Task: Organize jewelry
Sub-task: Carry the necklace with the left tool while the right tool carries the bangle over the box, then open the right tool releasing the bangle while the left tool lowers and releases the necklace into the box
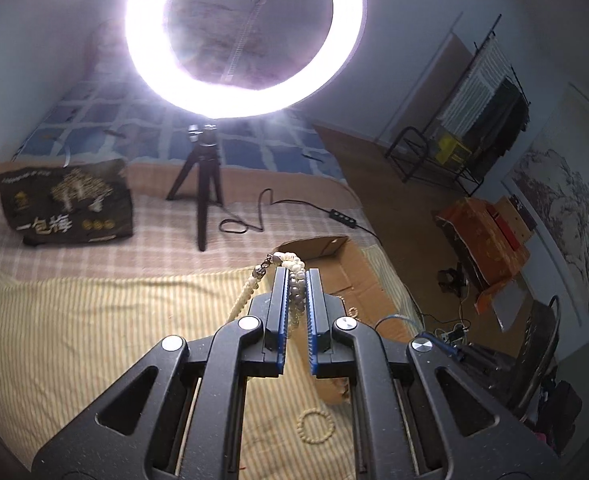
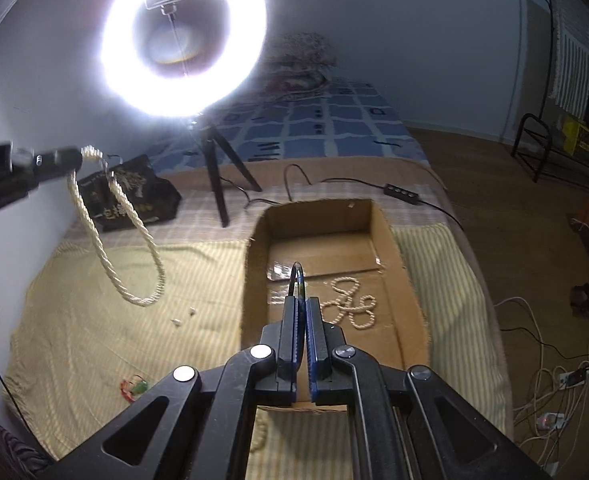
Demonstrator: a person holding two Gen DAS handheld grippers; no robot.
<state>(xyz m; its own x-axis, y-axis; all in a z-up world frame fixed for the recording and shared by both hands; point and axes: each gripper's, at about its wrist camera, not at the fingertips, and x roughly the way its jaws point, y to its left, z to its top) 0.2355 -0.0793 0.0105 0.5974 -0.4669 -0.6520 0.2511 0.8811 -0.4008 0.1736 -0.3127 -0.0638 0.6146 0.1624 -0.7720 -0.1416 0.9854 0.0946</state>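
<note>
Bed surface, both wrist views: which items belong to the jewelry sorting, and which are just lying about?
Part of the job:
- twisted pearl necklace, held by the left gripper
- dark ring, held by the right gripper
- cardboard box
- rope necklace inside it
- bead bracelet

Lying about:
- ring light
- black bag
- cable with switch

black bag [image 1: 68, 204], white characters "一包梅"

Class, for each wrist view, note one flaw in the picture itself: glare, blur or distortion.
Left wrist view: the white ring light blows out, hazing the wall around it, and the fisheye bends the room's edges. Right wrist view: the same glare, and the left hand-held gripper holding the cream twisted-rope necklace is motion-blurred.
</note>
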